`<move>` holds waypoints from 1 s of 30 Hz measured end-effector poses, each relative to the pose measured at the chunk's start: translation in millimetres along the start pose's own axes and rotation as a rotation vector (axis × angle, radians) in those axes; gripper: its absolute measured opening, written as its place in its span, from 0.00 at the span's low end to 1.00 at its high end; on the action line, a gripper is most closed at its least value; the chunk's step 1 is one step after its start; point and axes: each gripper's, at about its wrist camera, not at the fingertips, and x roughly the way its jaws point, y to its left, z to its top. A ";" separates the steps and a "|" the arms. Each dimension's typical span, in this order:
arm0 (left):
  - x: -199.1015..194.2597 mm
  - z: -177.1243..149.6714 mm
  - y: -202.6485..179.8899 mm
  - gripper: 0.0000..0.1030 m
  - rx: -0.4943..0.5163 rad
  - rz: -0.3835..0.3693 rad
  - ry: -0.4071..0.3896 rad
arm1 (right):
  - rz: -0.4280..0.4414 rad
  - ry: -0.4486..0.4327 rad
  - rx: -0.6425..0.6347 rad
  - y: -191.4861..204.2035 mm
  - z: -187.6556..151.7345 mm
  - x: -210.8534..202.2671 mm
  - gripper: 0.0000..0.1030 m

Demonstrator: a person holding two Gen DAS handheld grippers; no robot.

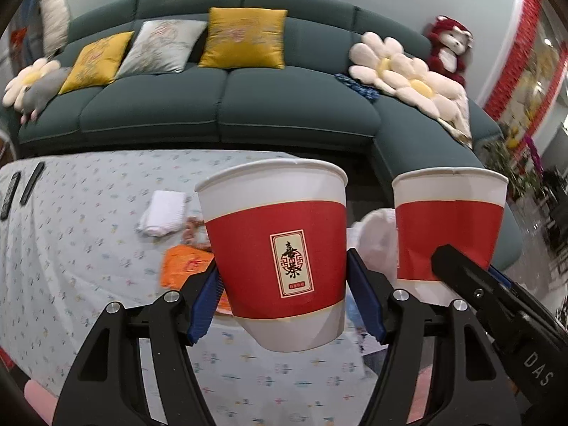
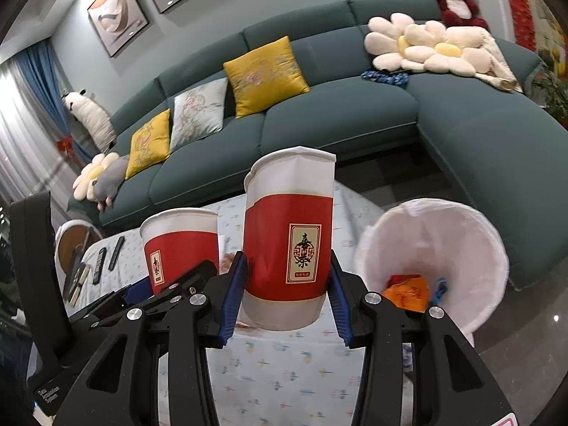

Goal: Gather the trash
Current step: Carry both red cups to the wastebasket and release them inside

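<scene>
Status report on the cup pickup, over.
Left gripper shut on paper cup. Right gripper squeezing second cup. Lined trash bin open, unobstructed.

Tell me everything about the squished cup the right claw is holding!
The squished cup is a paper cup with a white rim, a wide red band and a pale bottom. A cream label with dark characters sits on the red. The right claw pinches it from both sides with blue pads, so its mouth is pressed narrow and creased. It stands nearly upright in the air above the flowered tablecloth, beside a second cup and near the white bin.
</scene>
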 end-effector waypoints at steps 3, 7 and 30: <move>3.3 0.9 -22.4 0.62 0.035 -0.020 0.005 | -0.018 -0.015 0.024 -19.7 1.6 -8.6 0.41; 7.9 0.5 -50.9 0.62 0.079 -0.043 0.011 | -0.045 -0.031 0.062 -49.4 2.7 -19.3 0.41; 77.7 -12.6 -155.1 0.63 0.216 -0.119 0.134 | -0.194 -0.013 0.177 -168.8 -0.2 -16.1 0.41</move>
